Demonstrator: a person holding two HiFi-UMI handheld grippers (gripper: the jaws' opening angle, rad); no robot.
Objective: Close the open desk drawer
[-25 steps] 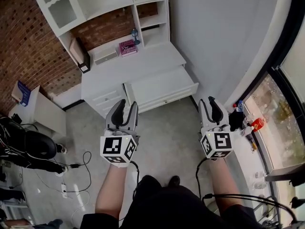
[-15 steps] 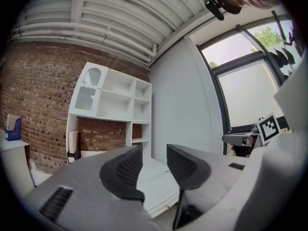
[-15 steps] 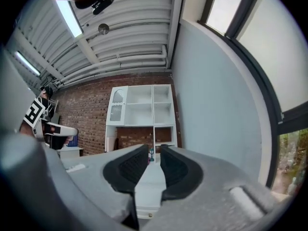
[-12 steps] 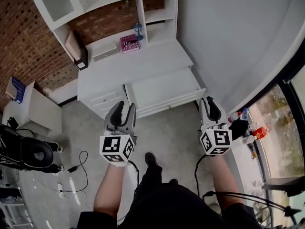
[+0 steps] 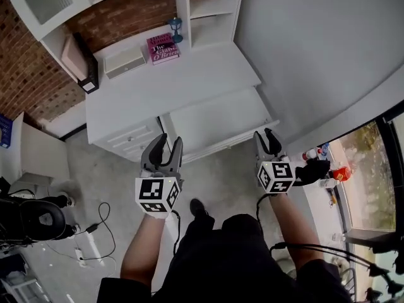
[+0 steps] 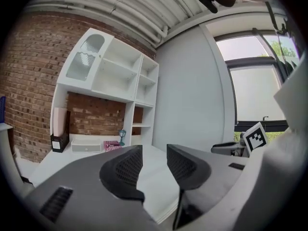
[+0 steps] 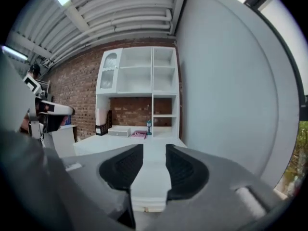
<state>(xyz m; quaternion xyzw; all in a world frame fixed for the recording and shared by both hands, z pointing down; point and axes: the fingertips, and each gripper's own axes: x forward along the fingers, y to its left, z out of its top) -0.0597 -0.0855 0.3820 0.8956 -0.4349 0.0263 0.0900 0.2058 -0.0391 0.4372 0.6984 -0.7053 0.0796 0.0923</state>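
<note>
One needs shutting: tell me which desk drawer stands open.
The wide right-hand drawer, jutting out from the desk; the small drawers left of it sit flush.

The desk (image 5: 189, 74) looks smooth and white-painted, the brick wall (image 5: 25, 74) rough, the floor (image 5: 113, 175) matt concrete.

Pink book (image 5: 163, 47) lying flat just beside a small blue ornament (image 5: 175, 26), low white box (image 5: 124, 60) to its left, black file holder (image 5: 88, 79) against the brick wall (image 5: 28, 74), white shelf unit (image 5: 211, 8) above, cables (image 5: 95, 223) strewn over grey floor (image 5: 120, 169), bottles (image 5: 341, 169) near the window
</note>
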